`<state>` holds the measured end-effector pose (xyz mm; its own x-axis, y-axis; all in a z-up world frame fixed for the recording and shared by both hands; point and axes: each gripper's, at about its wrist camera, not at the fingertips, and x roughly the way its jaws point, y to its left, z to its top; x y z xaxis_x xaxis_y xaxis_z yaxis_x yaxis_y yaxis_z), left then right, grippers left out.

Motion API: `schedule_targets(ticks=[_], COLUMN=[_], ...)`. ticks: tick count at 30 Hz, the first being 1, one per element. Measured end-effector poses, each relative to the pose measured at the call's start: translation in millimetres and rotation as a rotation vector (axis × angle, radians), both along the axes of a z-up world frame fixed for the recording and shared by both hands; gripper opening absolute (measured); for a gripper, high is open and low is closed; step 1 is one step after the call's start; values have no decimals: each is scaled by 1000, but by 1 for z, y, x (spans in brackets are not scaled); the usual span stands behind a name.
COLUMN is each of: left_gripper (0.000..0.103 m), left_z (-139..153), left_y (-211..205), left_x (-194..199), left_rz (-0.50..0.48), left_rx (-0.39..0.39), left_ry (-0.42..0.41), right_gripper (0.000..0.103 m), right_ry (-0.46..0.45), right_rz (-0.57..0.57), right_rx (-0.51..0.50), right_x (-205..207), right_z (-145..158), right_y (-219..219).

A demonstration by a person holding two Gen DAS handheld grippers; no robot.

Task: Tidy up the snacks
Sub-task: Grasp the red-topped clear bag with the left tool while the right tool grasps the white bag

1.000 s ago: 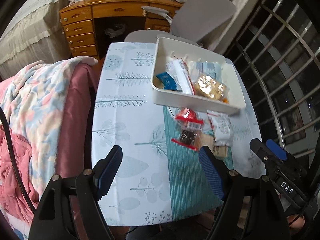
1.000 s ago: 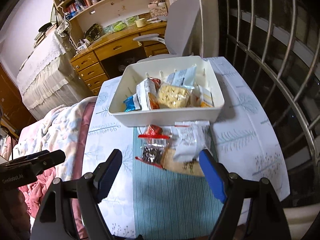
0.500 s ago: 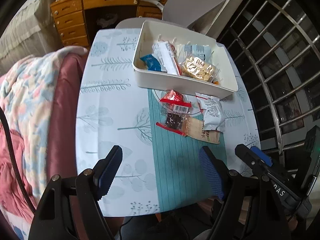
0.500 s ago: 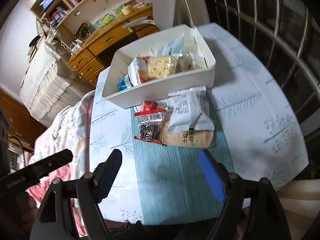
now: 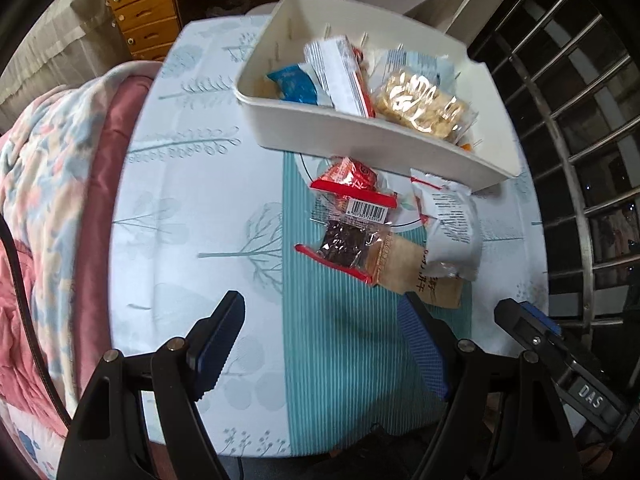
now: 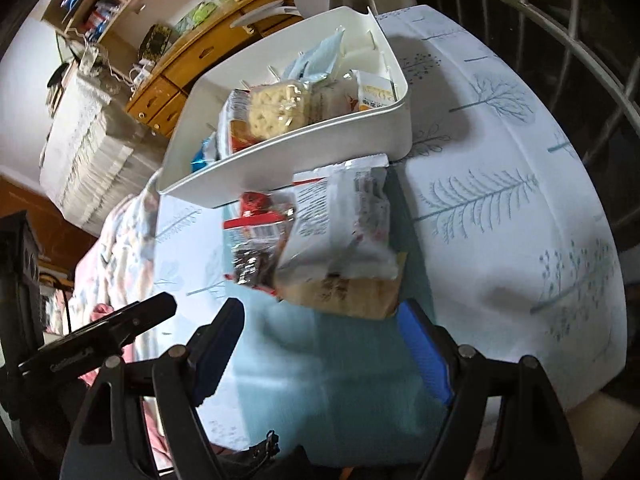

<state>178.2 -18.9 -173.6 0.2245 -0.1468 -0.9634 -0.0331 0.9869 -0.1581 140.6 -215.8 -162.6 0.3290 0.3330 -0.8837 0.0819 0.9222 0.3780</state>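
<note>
A white bin point(image 5: 360, 136) point(image 6: 280, 168) holds several snack packets. In front of it on the table lie a red packet point(image 5: 348, 184) point(image 6: 256, 216), a clear packet with dark contents point(image 5: 344, 244) point(image 6: 250, 260), a white packet point(image 5: 448, 224) point(image 6: 340, 220) and a tan packet point(image 5: 416, 276) point(image 6: 344, 292). My left gripper point(image 5: 322, 344) is open and empty, just short of the loose packets. My right gripper point(image 6: 320, 340) is open and empty, its right pad close to the tan packet's near edge.
The table has a pale tree-print cloth point(image 5: 192, 200) with a teal striped panel point(image 5: 340, 360). A pink quilt point(image 5: 40, 200) lies at its left. A wooden desk point(image 5: 148, 0) and grey chair stand behind. Metal window bars point(image 5: 580, 160) run along the right.
Both grippers have moved forward and down towards the loose packets, which now look larger. Both stay open. The snacks and bin have not moved.
</note>
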Motion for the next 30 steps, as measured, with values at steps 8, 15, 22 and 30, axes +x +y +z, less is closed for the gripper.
schedule_targets(ticks=[8, 15, 22, 30], left_gripper=[78, 78, 78, 71], left_z=[-59, -91, -106, -114], left_y=[-25, -30, -34, -39], left_x=[31, 46, 52, 61], left_rz=[-42, -43, -58, -81], left_rx=[48, 64, 60, 38], left_ry=[29, 53, 63, 74], right_gripper=[80, 80, 80, 66], right_ry=[-38, -29, -12, 4], right_rz=[77, 101, 137, 175], right_rx=[-7, 7, 30, 78], right_x=[24, 41, 53, 61], right_z=[-29, -51, -66, -74], right_y=[-5, -2, 5, 14])
